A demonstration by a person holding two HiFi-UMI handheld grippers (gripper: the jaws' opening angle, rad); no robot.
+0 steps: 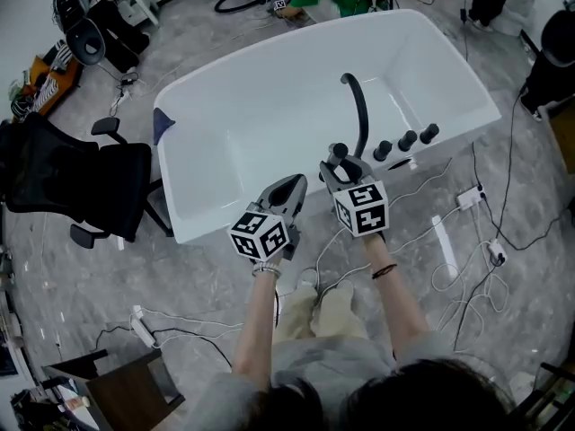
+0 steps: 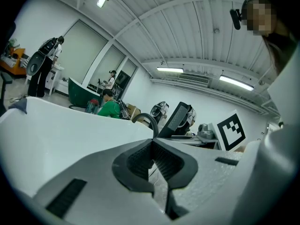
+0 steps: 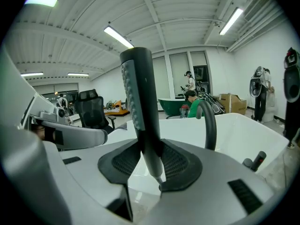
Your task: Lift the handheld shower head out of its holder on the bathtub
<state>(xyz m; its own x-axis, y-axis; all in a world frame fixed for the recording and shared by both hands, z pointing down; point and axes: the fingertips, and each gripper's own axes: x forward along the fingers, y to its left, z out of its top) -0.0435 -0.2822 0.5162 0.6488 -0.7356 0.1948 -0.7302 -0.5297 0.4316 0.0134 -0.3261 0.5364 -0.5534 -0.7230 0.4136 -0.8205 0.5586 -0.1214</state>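
Shower head clamped in the right tool at the bathtub's near rim

Nearest, the person's two forearms reach out side by side. The left tool [image 2: 153,149] has its jaws pressed together with nothing between them. Just right of it, the right tool [image 3: 151,159] is clenched on the handle of the handheld shower head [image 3: 139,97], which stands nearly upright, its spray face turned left and its lower tip showing just below the pads. Both tools sit over the near rim of the white bathtub [image 1: 205,215]. Just beyond the right tool rises the black curved spout [image 1: 360,106], with three dark knobs [image 1: 406,140] to its right. A black office chair [image 1: 85,187] stands left of the tub, and cables [image 1: 467,268] trail across the floor on the right.
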